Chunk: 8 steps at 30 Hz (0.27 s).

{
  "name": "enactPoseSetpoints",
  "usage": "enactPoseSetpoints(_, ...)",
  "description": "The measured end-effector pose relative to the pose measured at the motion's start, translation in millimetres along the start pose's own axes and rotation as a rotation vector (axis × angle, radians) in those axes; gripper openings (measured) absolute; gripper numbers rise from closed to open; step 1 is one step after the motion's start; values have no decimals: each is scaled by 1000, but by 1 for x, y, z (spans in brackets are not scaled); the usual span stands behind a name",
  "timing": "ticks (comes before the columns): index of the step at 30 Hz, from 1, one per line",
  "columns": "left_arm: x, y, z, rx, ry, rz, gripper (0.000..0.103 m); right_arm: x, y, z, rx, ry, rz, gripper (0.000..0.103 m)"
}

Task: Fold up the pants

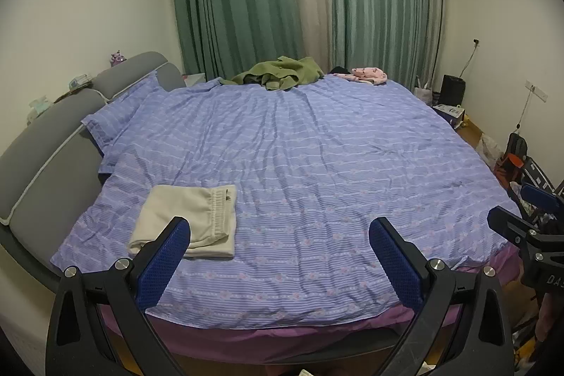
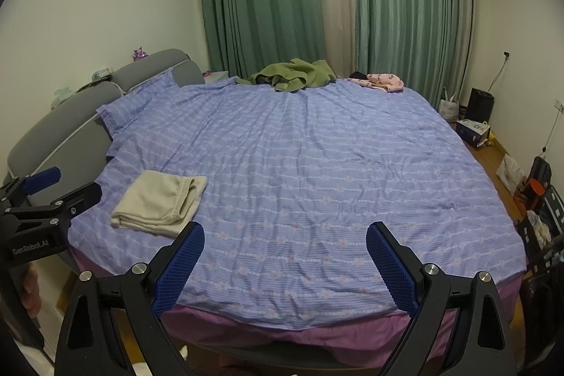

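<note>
Cream pants lie folded into a flat rectangle on the near left part of the bed, waistband toward the right. My left gripper hangs open over the bed's near edge, its left finger just in front of the pants. The right gripper is also open and empty, to the right of the pants. Each gripper shows at the edge of the other's view: the right gripper and the left gripper.
The bed's purple striped cover is spread wide. An olive garment and a pink garment lie at the far edge before green curtains. A grey headboard runs along the left. Bags and boxes crowd the floor at right.
</note>
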<state>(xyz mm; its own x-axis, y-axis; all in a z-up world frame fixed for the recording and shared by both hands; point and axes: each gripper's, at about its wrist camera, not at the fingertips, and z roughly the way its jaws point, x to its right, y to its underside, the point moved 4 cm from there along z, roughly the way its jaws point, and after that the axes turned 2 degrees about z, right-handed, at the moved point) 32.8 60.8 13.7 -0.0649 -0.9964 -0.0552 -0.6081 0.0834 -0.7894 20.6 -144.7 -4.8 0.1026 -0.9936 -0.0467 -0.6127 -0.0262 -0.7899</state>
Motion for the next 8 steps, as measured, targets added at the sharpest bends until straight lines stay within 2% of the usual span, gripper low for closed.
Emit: enactPoseSetpoints(8, 2, 0, 1, -4, -4, 0, 103, -1, 1, 0, -3, 4, 1, 94)
